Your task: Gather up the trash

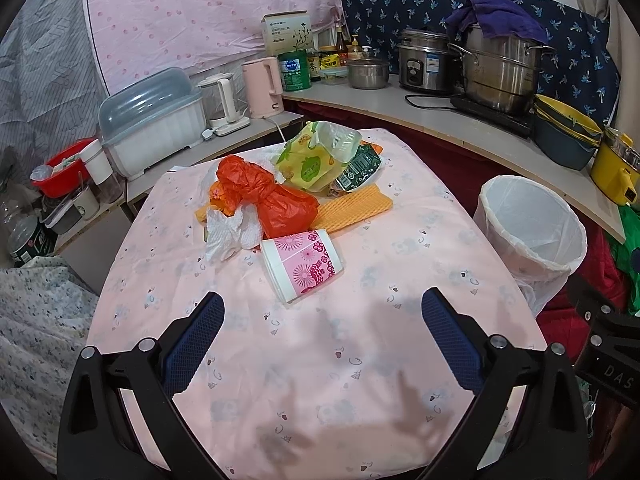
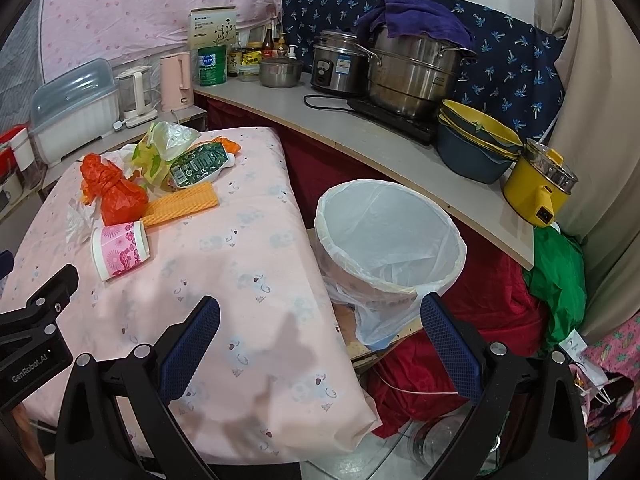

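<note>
Trash point(image 1: 280, 188) lies heaped at the far middle of the cloth-covered counter point(image 1: 360, 360), a tipped paper cup point(image 1: 300, 266) nearest. Both the left tool point(image 1: 322, 334) and right tool point(image 2: 320, 334) hang spread and empty, seemingly ready to grab. The lined bin point(image 2: 390, 236) waits just right of the counter for easy dropping.

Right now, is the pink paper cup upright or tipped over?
Tipped over: the pink paper cup lies on its side on the tablecloth, its white rim facing the camera.

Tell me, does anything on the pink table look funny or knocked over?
Yes. The pink flowered paper cup lies tipped on its side, beside the knotted orange plastic bag and crumpled white tissue. It is all loose trash heaped on the pink tablecloth, not in the white-lined bin.
</note>
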### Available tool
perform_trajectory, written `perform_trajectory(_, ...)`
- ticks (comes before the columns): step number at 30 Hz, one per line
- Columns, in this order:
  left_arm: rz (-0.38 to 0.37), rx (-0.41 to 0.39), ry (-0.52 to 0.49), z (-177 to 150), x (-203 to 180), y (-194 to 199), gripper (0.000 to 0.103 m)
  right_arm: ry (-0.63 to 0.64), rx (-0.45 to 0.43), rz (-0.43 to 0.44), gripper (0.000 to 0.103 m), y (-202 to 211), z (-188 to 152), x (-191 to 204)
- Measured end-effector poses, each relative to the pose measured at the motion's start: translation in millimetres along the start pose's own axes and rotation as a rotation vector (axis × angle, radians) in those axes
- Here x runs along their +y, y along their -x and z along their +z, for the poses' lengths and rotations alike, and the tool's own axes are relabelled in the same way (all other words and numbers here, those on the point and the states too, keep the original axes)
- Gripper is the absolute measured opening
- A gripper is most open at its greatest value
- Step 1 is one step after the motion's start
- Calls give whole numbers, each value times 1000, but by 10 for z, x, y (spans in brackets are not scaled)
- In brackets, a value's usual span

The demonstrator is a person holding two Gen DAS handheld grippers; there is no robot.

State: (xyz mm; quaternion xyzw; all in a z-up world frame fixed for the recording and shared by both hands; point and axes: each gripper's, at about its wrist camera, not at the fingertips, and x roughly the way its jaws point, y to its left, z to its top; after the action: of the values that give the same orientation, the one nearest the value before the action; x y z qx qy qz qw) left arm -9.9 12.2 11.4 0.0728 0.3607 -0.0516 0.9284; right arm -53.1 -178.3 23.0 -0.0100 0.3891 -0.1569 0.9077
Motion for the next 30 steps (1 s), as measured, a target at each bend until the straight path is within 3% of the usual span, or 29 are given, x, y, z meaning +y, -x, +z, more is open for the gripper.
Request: perform_trajectory(30,-19,-8,10,63,-38,24,95,1,-2,-2,96,1,6,9)
